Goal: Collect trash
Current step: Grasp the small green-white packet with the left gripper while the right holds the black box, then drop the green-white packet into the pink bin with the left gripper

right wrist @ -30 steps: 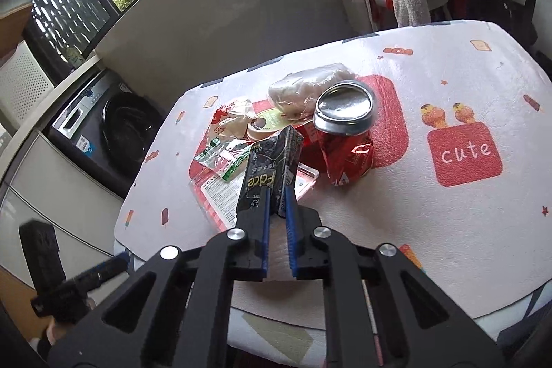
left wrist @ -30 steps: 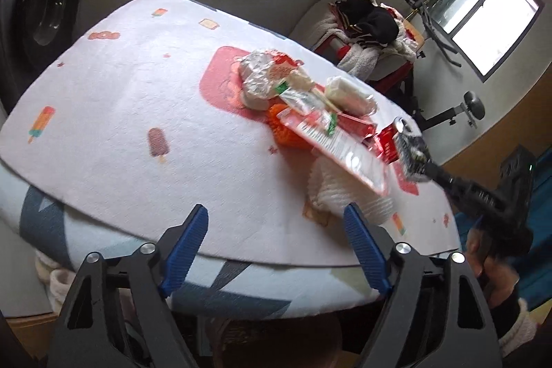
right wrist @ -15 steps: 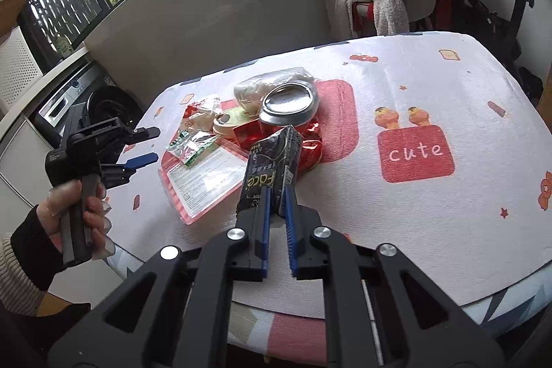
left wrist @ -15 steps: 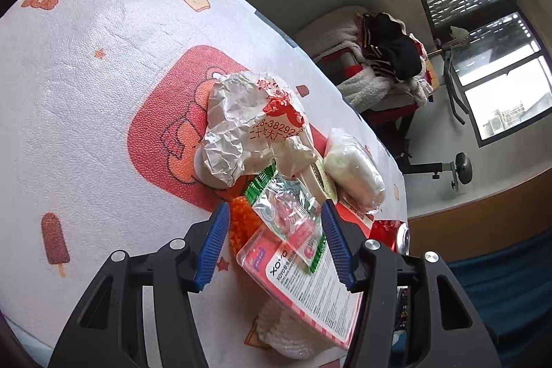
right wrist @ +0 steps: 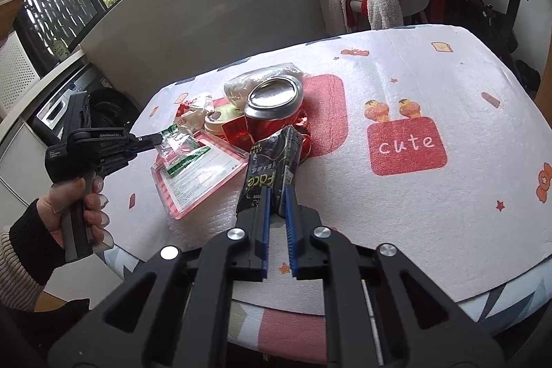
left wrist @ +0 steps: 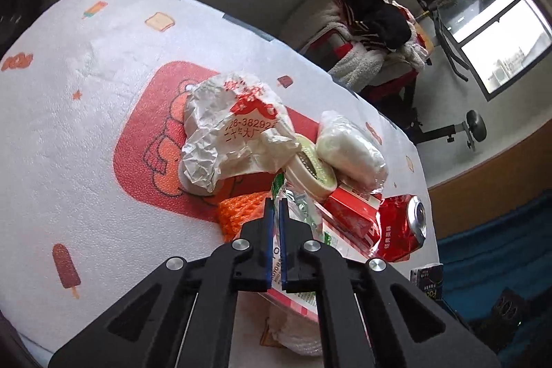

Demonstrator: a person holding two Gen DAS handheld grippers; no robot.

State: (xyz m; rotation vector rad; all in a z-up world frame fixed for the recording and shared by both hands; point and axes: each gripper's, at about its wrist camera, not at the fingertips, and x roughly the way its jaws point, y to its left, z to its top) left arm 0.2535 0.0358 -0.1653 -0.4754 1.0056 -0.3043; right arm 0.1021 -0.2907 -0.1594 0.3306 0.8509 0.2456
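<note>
Table (right wrist: pixel 396 92): trash piled mid-cloth.
Your L gripper (left wrist: pixel 275 212): clamped on clear wrapper (right wrist: pixel 174 145).
Your R gripper (right wrist: pixel 276 195): clamped on black pack (right wrist: pixel 270 169).

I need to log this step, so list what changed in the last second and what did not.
The left gripper went from open at the table edge to shut on the clear green-printed wrapper lying on the pink tray. The right gripper drew back slightly. It stays clamped on the black Face packet. The crushed red can, tape roll and crumpled white bag lie as before.
</note>
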